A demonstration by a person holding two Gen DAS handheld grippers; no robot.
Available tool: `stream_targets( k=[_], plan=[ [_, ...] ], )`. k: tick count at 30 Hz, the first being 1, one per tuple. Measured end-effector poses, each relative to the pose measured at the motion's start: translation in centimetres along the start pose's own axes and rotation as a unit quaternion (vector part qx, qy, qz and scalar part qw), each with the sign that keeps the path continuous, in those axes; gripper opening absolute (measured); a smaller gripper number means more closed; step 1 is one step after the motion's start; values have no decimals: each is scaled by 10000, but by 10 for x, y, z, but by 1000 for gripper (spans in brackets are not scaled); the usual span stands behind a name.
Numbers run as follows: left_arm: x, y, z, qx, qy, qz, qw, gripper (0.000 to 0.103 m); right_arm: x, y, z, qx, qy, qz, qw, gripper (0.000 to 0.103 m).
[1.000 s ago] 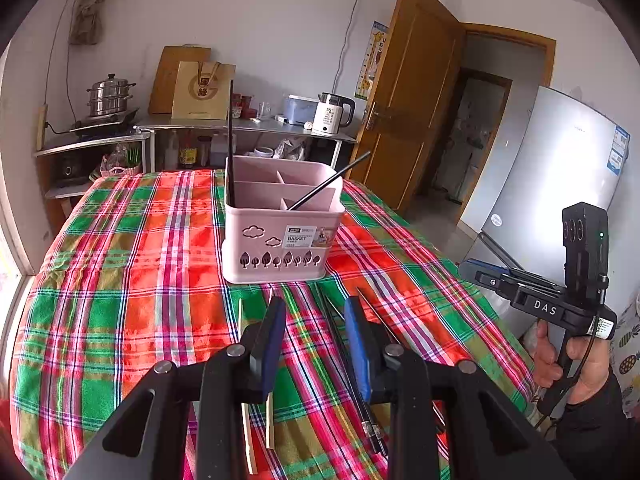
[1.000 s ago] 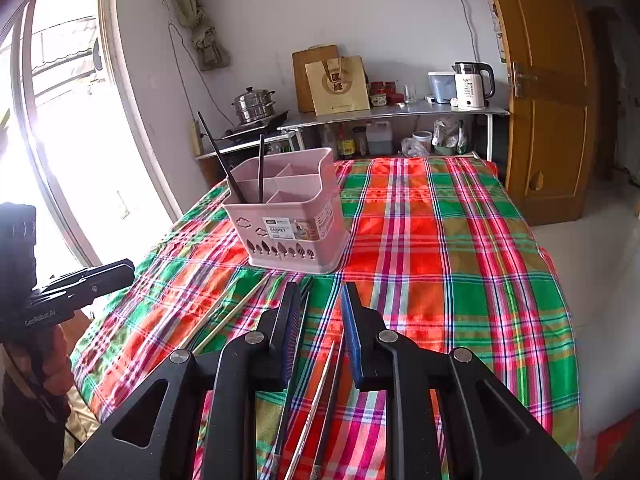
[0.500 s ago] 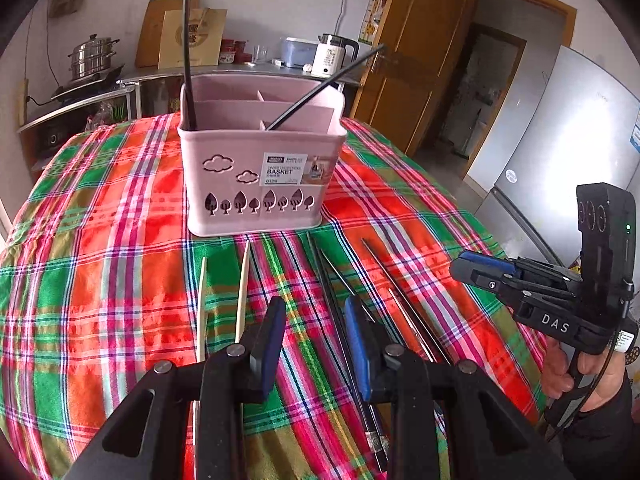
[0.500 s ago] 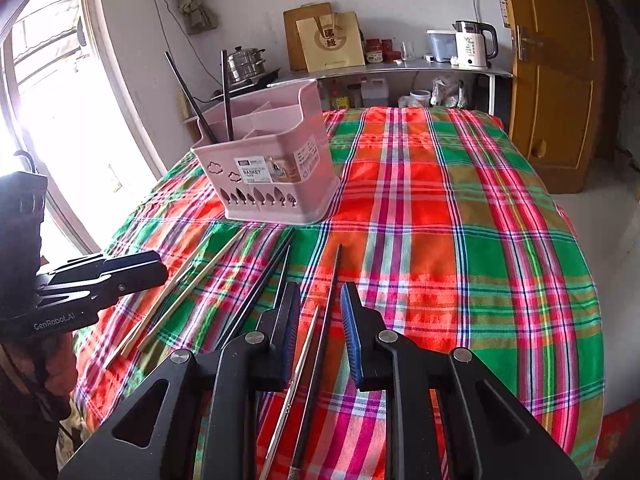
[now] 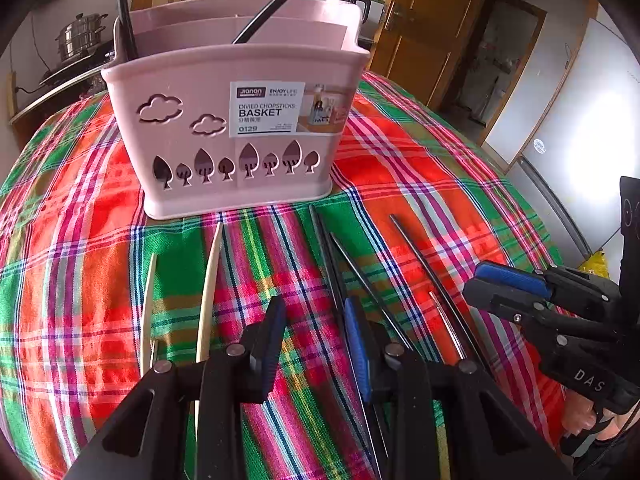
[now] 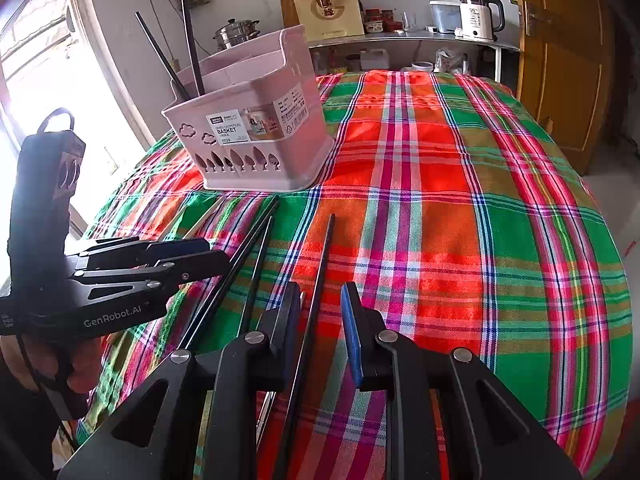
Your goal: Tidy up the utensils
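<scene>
**A:** Where are the sticks we have to tidy?

**B:** On the table, at about six o'clock from the pink basket. Two pale chopsticks lie on one side and some dark chopsticks on the other. Two dark ones stand in the basket already.

**A:** Are the grabbers holding anything?

**B:** No. The left gripper has its jaws a little apart over the cloth, with nothing between them. The right gripper has its jaws loose too, and one dark stick lies under the gap, not pinched.

**A:** Will the sticks be hard to pick up?

**B:** I think they are light, stiff and thin. The dark ones look smooth, so they may slip or roll. Grab near the middle so they don't tip.
</scene>
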State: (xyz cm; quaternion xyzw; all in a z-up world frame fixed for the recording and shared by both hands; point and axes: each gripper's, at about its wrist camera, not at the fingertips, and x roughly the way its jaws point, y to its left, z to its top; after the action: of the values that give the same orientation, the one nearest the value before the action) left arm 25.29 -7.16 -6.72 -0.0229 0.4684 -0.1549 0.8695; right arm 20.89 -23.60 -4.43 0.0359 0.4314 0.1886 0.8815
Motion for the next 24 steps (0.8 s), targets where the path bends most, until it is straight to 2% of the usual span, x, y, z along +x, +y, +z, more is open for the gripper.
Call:
stream_targets(
  k=[14, 19, 24],
  plan=[
    [1, -4, -10, 186, -112, 153, 9996, 34, 14, 2, 1, -71, 166, -45, 9998, 22],
    [-4, -7, -16, 395, -65, 402, 9984, 34, 20, 2, 2, -127, 267, -137, 9995, 22],
    [-2, -3, -9, 324, 15, 409, 9986, 34, 27, 2, 9, -202, 328, -223, 9990, 22]
  ],
)
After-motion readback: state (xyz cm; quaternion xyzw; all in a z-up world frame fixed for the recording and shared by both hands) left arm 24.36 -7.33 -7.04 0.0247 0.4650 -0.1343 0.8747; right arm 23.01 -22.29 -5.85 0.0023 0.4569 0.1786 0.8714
